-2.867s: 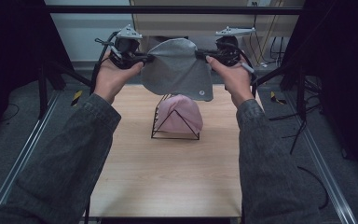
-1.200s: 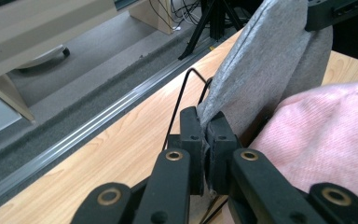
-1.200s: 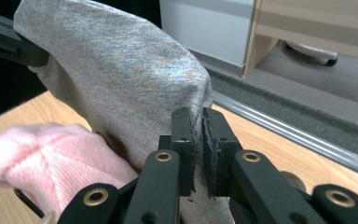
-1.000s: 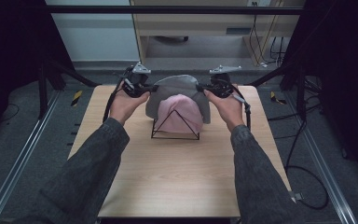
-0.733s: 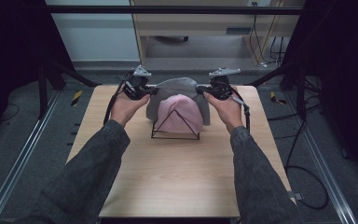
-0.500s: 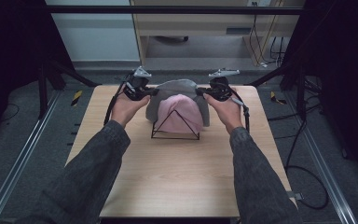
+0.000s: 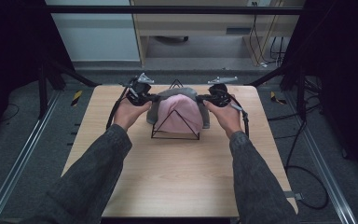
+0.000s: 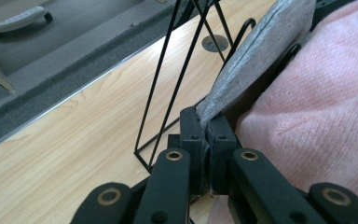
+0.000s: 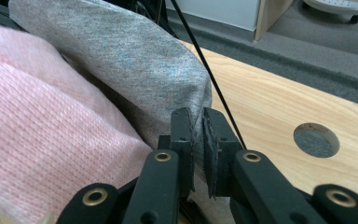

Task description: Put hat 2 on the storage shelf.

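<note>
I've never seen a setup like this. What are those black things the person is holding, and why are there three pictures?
No robot here: a person holds hand-operated tongs, the left tongs and the right tongs, each carrying its own camera. One picture looks down from above the wooden table; the other two look along each pair of tongs. On the table stands a black wire rack with a pink knitted cloth draped over it. Both tongs are clamped on the edges of a grey cloth, one at each side, holding it behind the pink one.
</note>
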Available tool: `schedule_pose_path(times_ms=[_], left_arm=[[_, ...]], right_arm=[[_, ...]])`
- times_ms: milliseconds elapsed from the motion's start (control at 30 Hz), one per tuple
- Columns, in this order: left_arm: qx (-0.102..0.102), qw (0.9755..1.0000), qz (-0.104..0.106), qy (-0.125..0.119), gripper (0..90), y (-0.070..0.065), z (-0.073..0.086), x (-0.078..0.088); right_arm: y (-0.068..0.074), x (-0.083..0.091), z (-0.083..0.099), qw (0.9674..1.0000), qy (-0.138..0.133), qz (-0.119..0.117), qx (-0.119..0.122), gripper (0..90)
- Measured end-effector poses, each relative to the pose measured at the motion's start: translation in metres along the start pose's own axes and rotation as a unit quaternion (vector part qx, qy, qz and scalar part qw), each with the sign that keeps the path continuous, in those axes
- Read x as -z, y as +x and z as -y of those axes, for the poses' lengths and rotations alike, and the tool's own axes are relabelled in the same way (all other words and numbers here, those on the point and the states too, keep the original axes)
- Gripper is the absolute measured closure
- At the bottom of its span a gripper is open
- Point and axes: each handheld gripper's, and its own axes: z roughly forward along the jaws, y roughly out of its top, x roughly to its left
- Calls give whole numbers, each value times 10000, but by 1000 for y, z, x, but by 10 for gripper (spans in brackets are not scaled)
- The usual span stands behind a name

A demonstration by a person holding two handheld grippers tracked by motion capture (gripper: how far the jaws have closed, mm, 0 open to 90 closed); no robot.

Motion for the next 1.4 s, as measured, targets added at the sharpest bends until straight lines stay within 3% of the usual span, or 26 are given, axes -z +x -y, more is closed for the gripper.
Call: schedule_pose_path(times_ms=[367,767,933,1133,1400], left_arm=[[147,9998,-7,147,869,4,12,-4],[191,9995,-76,228,792,5,19,-7],[270,9993,-212,144,650,5,20,-1],[307,9984,-473,21,474,6,20,18],[332,9973,-655,-10,273,-5,18,47]], right_arm=[[2,-5,4,9999,141,-90,22,816],[-4,2,12,9997,142,144,-124,622],[-5,10,12,9995,52,271,-159,558],[-3,22,8,9987,-78,470,-163,472],[10,45,0,9975,-232,653,-108,318]])
